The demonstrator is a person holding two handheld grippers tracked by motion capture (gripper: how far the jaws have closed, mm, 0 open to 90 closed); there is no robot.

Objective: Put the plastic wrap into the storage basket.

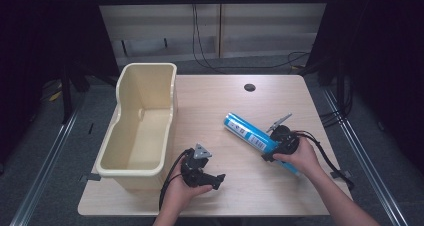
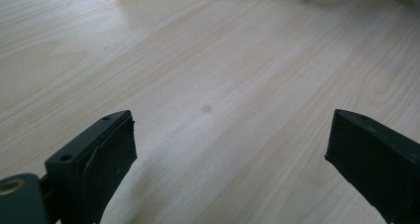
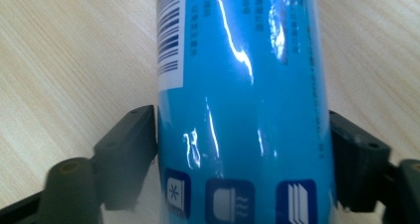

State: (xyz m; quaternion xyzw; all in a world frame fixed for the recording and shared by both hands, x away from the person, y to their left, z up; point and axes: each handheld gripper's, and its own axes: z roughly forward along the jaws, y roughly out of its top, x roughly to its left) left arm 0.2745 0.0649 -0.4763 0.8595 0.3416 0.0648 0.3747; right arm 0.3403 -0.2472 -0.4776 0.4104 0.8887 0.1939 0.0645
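A blue tube (image 1: 247, 131) with a white barcode label lies slanted on the wooden table (image 1: 240, 186), right of centre. My right gripper (image 1: 277, 148) is shut on the blue tube (image 3: 242, 115) near its lower end, one black jaw pressed against each side. My left gripper (image 1: 212, 178) hovers low over the table near the front edge, beside the bin, pointing right. Its jaws stand wide apart in the left gripper view, with bare wood between the fingers (image 2: 106, 159).
A tall cream plastic bin (image 1: 140, 123) stands open on the table's left side, nothing visible inside. A dark round cable hole (image 1: 249, 87) sits near the far edge. Cables trail from both grippers toward the person.
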